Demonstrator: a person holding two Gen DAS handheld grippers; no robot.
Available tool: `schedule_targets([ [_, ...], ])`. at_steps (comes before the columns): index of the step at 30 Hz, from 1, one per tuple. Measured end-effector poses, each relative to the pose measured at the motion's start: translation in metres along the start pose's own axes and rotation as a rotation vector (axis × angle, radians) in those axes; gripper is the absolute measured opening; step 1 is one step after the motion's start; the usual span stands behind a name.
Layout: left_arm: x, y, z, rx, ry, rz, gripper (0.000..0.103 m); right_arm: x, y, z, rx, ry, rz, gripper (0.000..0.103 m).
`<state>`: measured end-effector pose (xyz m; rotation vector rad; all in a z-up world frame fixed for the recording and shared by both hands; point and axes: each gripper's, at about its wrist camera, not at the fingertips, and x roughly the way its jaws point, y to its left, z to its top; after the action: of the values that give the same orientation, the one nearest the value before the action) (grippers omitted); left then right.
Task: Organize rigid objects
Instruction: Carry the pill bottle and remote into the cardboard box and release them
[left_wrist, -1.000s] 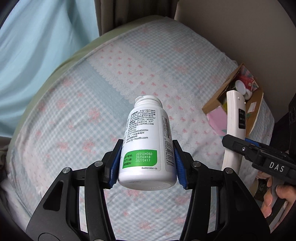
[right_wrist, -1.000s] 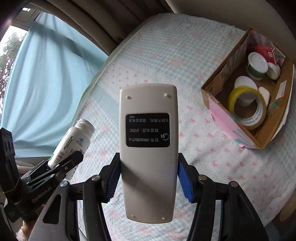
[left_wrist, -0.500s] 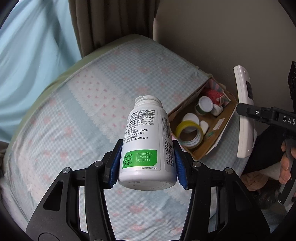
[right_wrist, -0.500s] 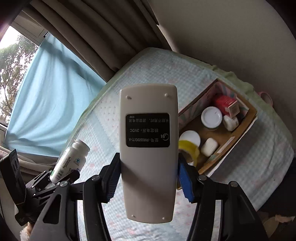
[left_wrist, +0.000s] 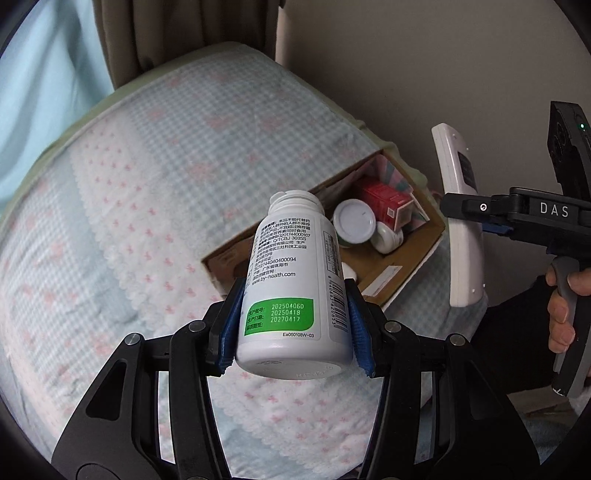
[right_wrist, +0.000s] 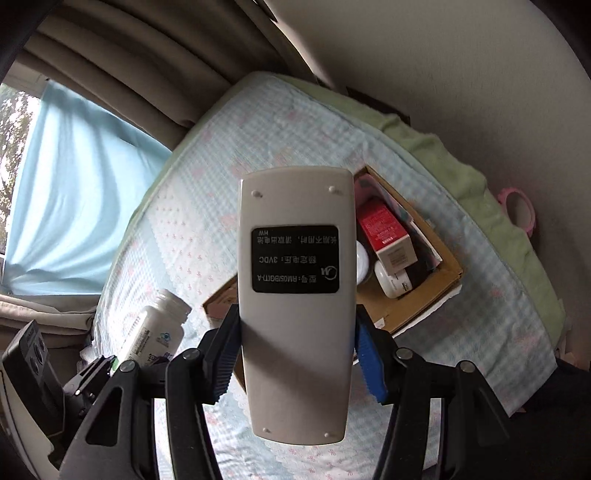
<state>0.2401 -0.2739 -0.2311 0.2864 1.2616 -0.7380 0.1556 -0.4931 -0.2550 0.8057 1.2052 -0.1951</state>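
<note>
White bottle (left_wrist: 295, 291) sits clamped in the left hand-held gripper (left_wrist: 295, 325); the right hand-held gripper (right_wrist: 295, 354) clamps the remote (right_wrist: 295, 295).

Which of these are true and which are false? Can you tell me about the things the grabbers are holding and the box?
1. The left gripper holds a white bottle. True.
2. The right gripper is empty. False: it grips a white remote.
3. The cardboard box sits on the bed. True.
4. The box is empty. False: it holds a red carton and white jars.
</note>
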Motion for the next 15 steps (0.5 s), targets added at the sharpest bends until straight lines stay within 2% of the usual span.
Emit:
schedule_targets([
  [3,0.030,-0.014,0.007,0.012,0.031,-0.008,0.047,0.022,-0.017,0.009,0.003,0.050,-0.002,0.053],
  [8,0.080,-0.032,0.021,0.026,0.081,-0.023,0.047,0.068,-0.050,0.022,0.109,0.143,0.065,0.053],
  [11,0.107,-0.036,0.029,0.028,0.110,-0.028,0.047,0.089,-0.057,0.026,0.092,0.165,0.052,0.053],
  [15,0.133,-0.033,0.036,0.028,0.151,-0.024,0.047,0.109,-0.060,0.029,0.110,0.173,0.076,0.053],
])
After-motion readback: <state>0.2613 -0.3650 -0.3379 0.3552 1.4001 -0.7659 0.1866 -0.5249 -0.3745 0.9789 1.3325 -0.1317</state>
